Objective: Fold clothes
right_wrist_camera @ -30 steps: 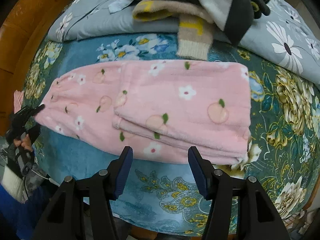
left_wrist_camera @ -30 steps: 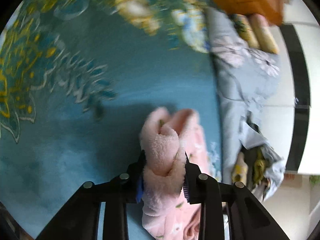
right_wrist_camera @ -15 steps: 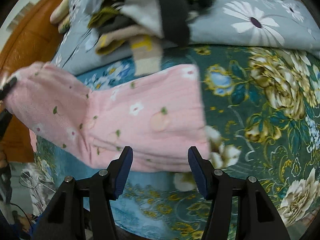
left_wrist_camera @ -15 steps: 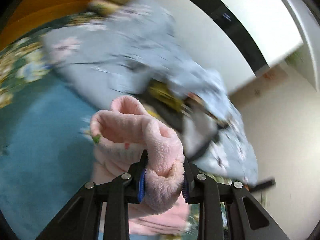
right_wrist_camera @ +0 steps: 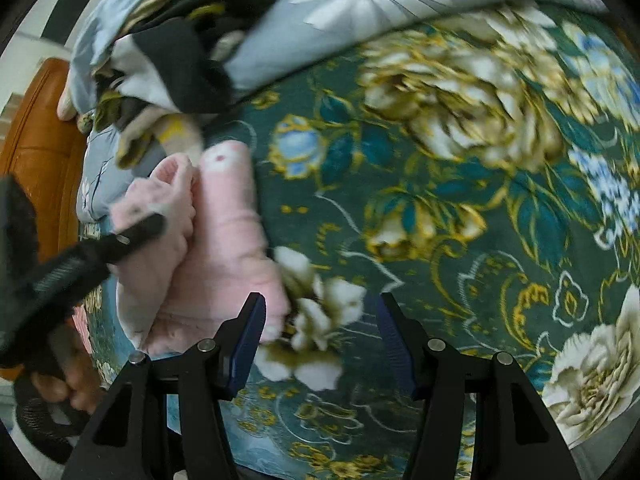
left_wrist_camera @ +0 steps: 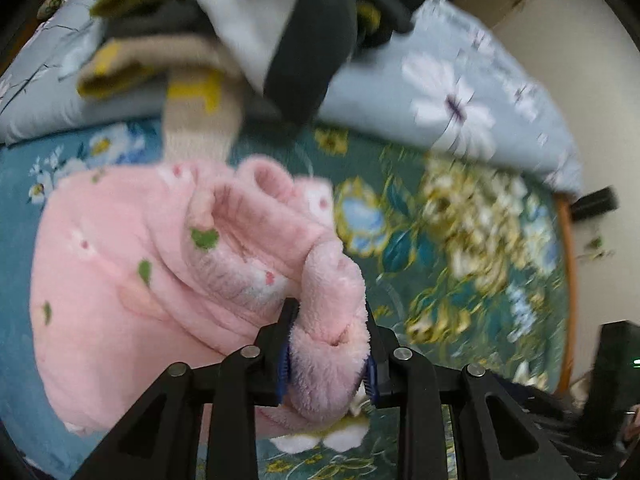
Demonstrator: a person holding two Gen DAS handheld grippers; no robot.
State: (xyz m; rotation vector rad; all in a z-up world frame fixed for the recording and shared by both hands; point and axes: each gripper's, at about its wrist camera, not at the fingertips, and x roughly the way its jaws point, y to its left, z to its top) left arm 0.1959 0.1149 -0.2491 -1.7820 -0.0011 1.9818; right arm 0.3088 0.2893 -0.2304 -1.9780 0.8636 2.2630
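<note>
A fluffy pink garment [left_wrist_camera: 140, 264] with flower and peach prints lies bunched on the teal floral bedspread [left_wrist_camera: 460, 248]. My left gripper [left_wrist_camera: 328, 320] holds a thick fold of its end, lifted over the rest of the garment, and its jaws are opening slightly with the fleece still pressed between the pads. In the right wrist view the pink garment [right_wrist_camera: 228, 220] sits at the left, with the left gripper [right_wrist_camera: 120, 240] on it and a hand [right_wrist_camera: 68, 384] behind. My right gripper [right_wrist_camera: 320, 320] hangs open over the bedspread beside the garment's edge, with nothing between its fingers.
A heap of mixed clothes [left_wrist_camera: 260, 20] lies on a grey flowered quilt [left_wrist_camera: 460, 108] at the back of the bed. An orange headboard [right_wrist_camera: 36, 152] stands at the left. The floral bedspread [right_wrist_camera: 460, 200] stretches to the right.
My left gripper has swung the pink end across, over the rest of the garment, rolling as it went. My right gripper has slid off the garment to the bedspread beside it.
</note>
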